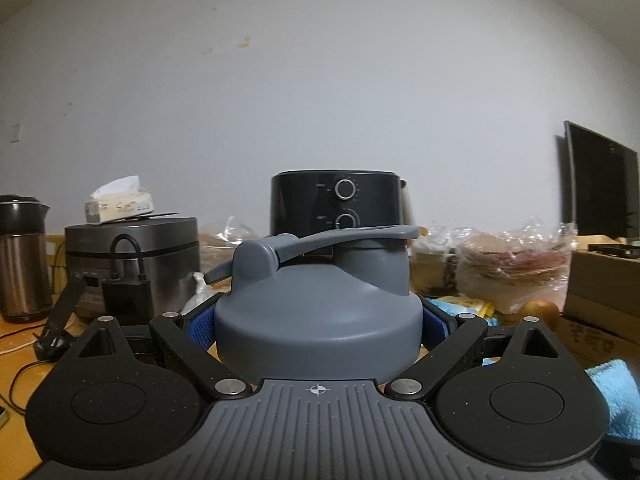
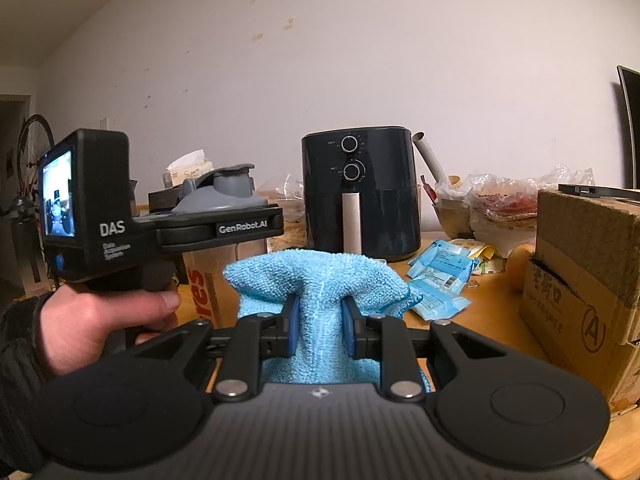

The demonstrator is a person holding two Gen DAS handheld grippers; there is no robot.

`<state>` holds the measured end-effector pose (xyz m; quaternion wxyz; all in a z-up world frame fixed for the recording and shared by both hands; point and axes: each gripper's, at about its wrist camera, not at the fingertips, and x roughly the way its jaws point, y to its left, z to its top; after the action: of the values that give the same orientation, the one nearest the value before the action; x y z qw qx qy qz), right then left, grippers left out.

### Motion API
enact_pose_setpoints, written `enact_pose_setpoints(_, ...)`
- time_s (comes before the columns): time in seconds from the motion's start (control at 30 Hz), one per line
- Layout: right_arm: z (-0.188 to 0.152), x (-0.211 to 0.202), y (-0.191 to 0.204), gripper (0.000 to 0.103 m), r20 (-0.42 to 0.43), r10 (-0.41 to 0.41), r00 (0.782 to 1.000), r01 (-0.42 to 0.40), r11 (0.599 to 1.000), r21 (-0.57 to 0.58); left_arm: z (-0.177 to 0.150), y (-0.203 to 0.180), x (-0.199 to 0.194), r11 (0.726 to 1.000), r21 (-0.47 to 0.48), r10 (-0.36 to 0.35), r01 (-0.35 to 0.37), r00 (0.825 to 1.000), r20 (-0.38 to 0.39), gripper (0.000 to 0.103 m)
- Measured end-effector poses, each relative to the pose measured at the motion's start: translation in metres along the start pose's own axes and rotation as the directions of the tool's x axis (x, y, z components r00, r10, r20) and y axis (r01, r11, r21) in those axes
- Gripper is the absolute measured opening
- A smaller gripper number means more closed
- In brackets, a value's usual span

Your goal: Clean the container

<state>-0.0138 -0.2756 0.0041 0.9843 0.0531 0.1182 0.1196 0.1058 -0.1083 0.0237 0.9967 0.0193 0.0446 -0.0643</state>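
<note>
The container is a clear shaker bottle [image 2: 218,280] with red lettering and a grey flip-top lid [image 1: 318,320]. My left gripper [image 1: 318,330] is shut on it just under the lid, blue pads [image 1: 200,330] pressing both sides, and holds it upright. In the right wrist view the left gripper [image 2: 240,226] and the person's hand [image 2: 104,320] on it are at the left. My right gripper [image 2: 320,326] is shut on a light blue microfibre cloth [image 2: 320,280], bunched up between its fingers, just right of the bottle. The cloth's corner [image 1: 616,396] shows low right in the left wrist view.
A black air fryer [image 2: 360,192] stands behind on the wooden table [image 2: 492,320]. A cardboard box [image 2: 580,280] is at the right, with blue packets [image 2: 440,280] and plastic bags [image 2: 504,196] between. A rice cooker [image 1: 132,264], kettle [image 1: 22,256] and cables sit left. A monitor [image 1: 600,184] is far right.
</note>
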Motion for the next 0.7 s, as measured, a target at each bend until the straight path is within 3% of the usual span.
enact_pose_setpoints(0.3, -0.001, 0.003, -0.001, 0.019, -0.007, 0.009, 1.0, -0.009, 1.0, 0.009, 0.0, 0.017, 0.001, 0.992, 0.01, -0.127, 0.127, 0.992, -0.008, 0.095)
enact_pose_setpoints(0.7, -0.003, 0.004, -0.001, 0.019, -0.003, 0.033, 0.999, -0.033, 0.999, 0.021, -0.002, 0.037, 0.006, 0.955, 0.021, -0.296, 0.296, 0.955, -0.017, 0.095)
